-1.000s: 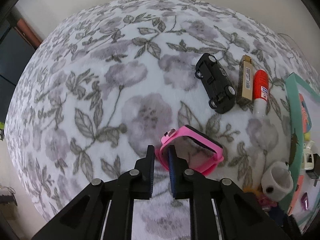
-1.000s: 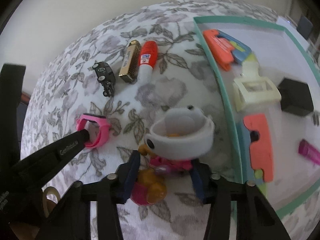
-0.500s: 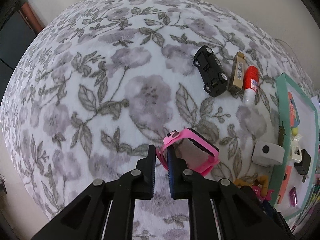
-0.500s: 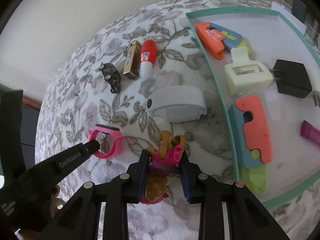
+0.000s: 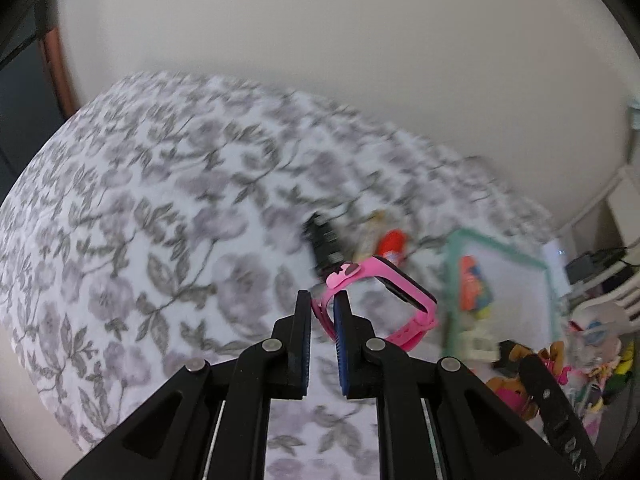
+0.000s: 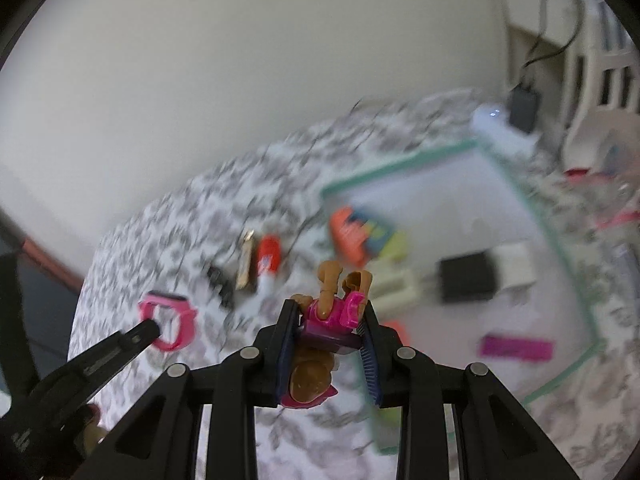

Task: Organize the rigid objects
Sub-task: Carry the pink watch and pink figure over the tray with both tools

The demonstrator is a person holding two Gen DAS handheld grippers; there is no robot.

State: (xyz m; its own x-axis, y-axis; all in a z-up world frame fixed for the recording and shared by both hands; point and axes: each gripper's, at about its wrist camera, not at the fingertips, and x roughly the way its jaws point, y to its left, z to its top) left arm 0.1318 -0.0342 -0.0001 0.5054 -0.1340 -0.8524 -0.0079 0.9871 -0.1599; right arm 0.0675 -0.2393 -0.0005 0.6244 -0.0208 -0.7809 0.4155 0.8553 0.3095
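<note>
The work surface is a bed (image 5: 160,208) covered with a grey floral spread. At its right side lies a flat tray (image 6: 536,216) with a teal rim, already holding a black adapter (image 6: 466,280), an orange-and-blue block (image 6: 356,232), a cream clip and a magenta bar (image 6: 516,348). Loose on the spread beside the tray lie a black toy car (image 5: 322,240), a gold bar (image 6: 246,260) and a red-capped tube (image 6: 268,260); all are blurred.

The pink watch (image 5: 384,300) is off the bed, gripped by its strap. The left tongs (image 5: 322,316) are pressed together on that strap, with the watch body hanging forward and to the right of the pads. The toy figure (image 6: 328,312), brown with a magenta body, is also off the bed. The right tongs (image 6: 330,320) pinch it across the torso, legs pointing away from the camera.

Procedure for the step in hand, judged to be carrying both items to the tray:
1. Keep both grips firm; the watch hangs from one thin strap and may swing or slip.
2. Route each item above the teal rim, not against it.
3. Select bare tray floor, clear of the adapter and clip.
4. Lower until the item rests, then spread the tongs.
5. Keep the two tongs apart on approach.
</note>
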